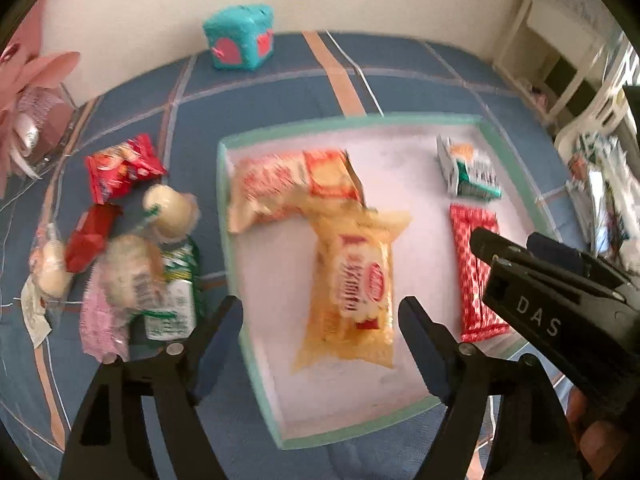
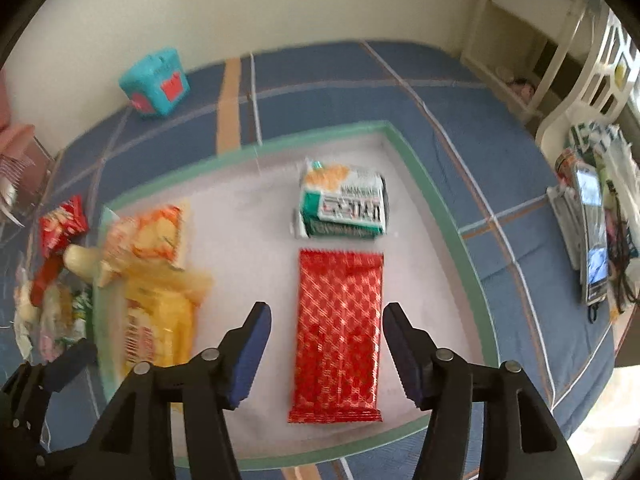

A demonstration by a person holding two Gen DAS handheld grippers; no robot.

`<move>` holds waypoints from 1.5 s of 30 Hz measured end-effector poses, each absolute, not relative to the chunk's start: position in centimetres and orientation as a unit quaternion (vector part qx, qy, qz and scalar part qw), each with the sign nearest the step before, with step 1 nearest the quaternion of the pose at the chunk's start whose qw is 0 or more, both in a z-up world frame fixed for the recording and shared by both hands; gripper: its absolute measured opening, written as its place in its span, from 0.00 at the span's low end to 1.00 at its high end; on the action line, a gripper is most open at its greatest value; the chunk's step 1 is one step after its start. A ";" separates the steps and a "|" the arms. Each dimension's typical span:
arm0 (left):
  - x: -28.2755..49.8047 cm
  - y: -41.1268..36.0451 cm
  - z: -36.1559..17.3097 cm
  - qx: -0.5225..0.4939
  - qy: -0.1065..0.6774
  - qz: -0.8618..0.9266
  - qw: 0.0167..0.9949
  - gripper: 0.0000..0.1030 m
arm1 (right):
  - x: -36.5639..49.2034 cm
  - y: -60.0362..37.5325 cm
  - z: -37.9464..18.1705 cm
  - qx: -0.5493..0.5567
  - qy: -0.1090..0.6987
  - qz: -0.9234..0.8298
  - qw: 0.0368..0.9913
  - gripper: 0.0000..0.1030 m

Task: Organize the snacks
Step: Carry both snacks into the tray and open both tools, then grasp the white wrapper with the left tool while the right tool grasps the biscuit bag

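Observation:
A shallow tray with a green rim [image 1: 224, 208] [image 2: 440, 208] lies on a blue plaid cover. A yellow snack packet [image 1: 356, 288] [image 2: 156, 320] lies flat in it, overlapping an orange-and-yellow packet [image 1: 288, 184]. My left gripper [image 1: 320, 306] is open above the yellow packet's near end, its pads clear of it. A red patterned packet [image 2: 338, 336] [image 1: 476, 280] lies flat in the tray below a green-and-white packet [image 2: 344, 208]. My right gripper [image 2: 327, 310] is open astride the red packet without pressing it. Several loose snacks [image 1: 132, 248] are heaped left of the tray.
A teal plush cube [image 1: 240, 36] [image 2: 156, 84] sits by the far wall. Pink items [image 1: 32, 92] stand at the left edge. White furniture and a phone [image 2: 592, 240] among clutter are at the right. Bare blue cover [image 2: 460, 120] surrounds the tray.

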State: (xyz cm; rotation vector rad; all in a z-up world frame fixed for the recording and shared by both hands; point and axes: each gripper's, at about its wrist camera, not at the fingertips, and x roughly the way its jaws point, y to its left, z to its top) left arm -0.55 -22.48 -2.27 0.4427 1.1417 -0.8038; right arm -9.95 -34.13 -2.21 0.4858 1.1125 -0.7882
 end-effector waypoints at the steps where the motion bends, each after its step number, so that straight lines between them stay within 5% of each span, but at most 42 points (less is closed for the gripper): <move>1: -0.1 -22.1 -1.9 0.198 0.520 -0.362 0.748 0.79 | -9.9 -33.9 -1.8 0.221 0.503 -0.358 0.755 0.61; 12: 9.7 -9.9 -0.8 0.133 0.515 -0.177 0.828 0.85 | -5.4 -29.5 -1.6 0.198 0.508 -0.296 0.784 0.61; 20: 14.0 -1.7 -0.8 0.085 0.516 -0.078 0.849 0.89 | -0.3 -22.7 -1.2 0.156 0.503 -0.214 0.823 0.79; 28: 18.5 0.6 -4.2 0.063 0.543 -0.058 0.836 0.93 | 4.7 -17.9 -2.1 0.109 0.516 -0.166 0.833 0.80; 41: 21.6 2.6 -8.7 0.018 0.590 -0.046 0.806 0.92 | 8.7 -16.1 -4.9 0.081 0.543 -0.159 0.820 0.79; 45: 22.2 2.9 -9.4 0.012 0.596 -0.045 0.802 0.81 | 8.6 -16.2 -5.3 0.084 0.544 -0.159 0.819 0.62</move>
